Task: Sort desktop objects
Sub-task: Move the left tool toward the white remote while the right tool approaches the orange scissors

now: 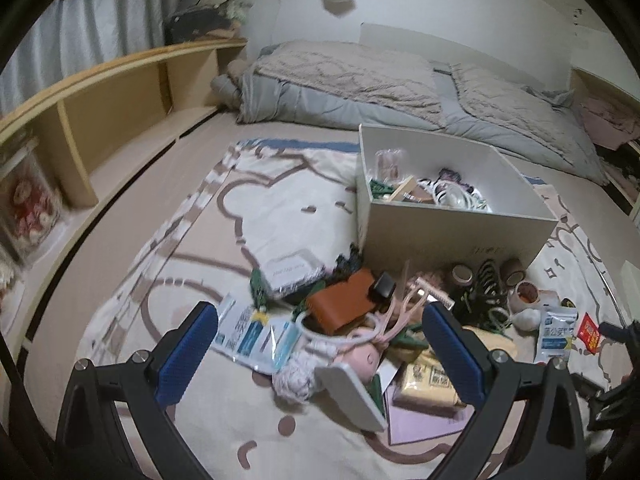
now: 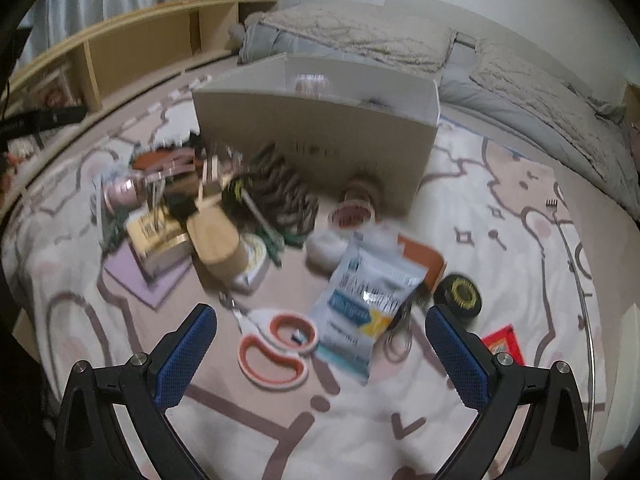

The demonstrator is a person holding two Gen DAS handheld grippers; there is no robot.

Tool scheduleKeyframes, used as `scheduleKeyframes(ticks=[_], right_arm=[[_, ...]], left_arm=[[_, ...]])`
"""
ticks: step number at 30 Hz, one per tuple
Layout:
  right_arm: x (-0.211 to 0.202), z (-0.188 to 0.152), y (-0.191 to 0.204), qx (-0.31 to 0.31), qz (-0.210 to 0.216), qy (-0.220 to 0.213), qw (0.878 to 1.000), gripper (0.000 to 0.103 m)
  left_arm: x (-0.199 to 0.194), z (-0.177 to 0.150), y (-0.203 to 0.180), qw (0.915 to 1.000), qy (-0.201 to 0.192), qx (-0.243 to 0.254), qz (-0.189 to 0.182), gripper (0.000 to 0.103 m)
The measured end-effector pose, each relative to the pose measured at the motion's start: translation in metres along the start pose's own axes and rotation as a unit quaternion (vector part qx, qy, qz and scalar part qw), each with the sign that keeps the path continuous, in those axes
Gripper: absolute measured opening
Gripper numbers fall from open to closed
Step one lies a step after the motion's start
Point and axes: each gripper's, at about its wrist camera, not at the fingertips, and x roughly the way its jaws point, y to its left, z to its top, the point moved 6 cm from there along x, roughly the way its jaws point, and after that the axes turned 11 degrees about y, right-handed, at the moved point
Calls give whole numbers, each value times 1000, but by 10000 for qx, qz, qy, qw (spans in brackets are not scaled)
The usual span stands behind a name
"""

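Left wrist view: we have the left gripper (image 1: pixel 320 344) with its blue-padded fingers (image 1: pixel 188 354) wide apart, holding nothing. Between and just past them sits the clutter pile (image 1: pixel 360 320): brown leather-like wallet (image 1: pixel 344 304), pink plush piece (image 1: pixel 366 358), white flat device (image 1: pixel 352 392) tilted on top, yellow packet (image 1: pixel 428 384). Much of the pile overlaps itself, so lower items are hard to make out. White box (image 1: pixel 452 236) stands just behind the pile, open top, partly filled with tangled items we can't identify. Tape rolls (image 1: pixel 464 274) lie at its front wall. All of it rests on a cartoon-print blanket (image 1: pixel 280 208) on the bed.

Right wrist view: motion-blurred, small detail lost. Right gripper (image 2: pixel 320 344), fingers (image 2: pixel 458 354) spread apart, empty. Orange-handled scissors (image 2: pixel 276 344) lie flat between the fingers, near the left one. Blue-white foil pouch (image 2: pixel 360 300) sits just beside the scissors, right of centre. Black round tin (image 2: pixel 458 294) lies beyond the right finger. A wooden block (image 2: pixel 212 236) and the white box (image 2: pixel 320 132) sit further back.
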Motion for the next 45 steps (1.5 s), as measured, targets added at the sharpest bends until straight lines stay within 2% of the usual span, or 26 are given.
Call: scheduleKeyframes(ticks=[5, 10, 19, 24, 32, 39, 45], right_arm=[[15, -21, -3, 44, -146, 238, 9996, 103], [30, -34, -12, 333, -131, 517, 9980, 103], [54, -39, -14, 385, 7, 517, 9979, 103], [61, -43, -22, 831, 312, 680, 9937, 103], [62, -45, -20, 793, 232, 607, 9947, 103], [63, -45, -21, 795, 251, 603, 9947, 103], [63, -44, -21, 795, 240, 601, 9947, 103]], left_arm=[[7, -13, 5, 9999, 56, 7, 152, 103], [11, -21, 15, 9993, 137, -327, 104, 103], [23, -31, 19, 9969, 112, -745, 244, 103], [42, -45, 16, 9953, 392, -833, 313, 103], [68, -73, 13, 9920, 896, -767, 452, 103], [62, -80, 25, 9915, 847, -892, 418, 103], [53, -87, 35, 9911, 739, -816, 744, 103]])
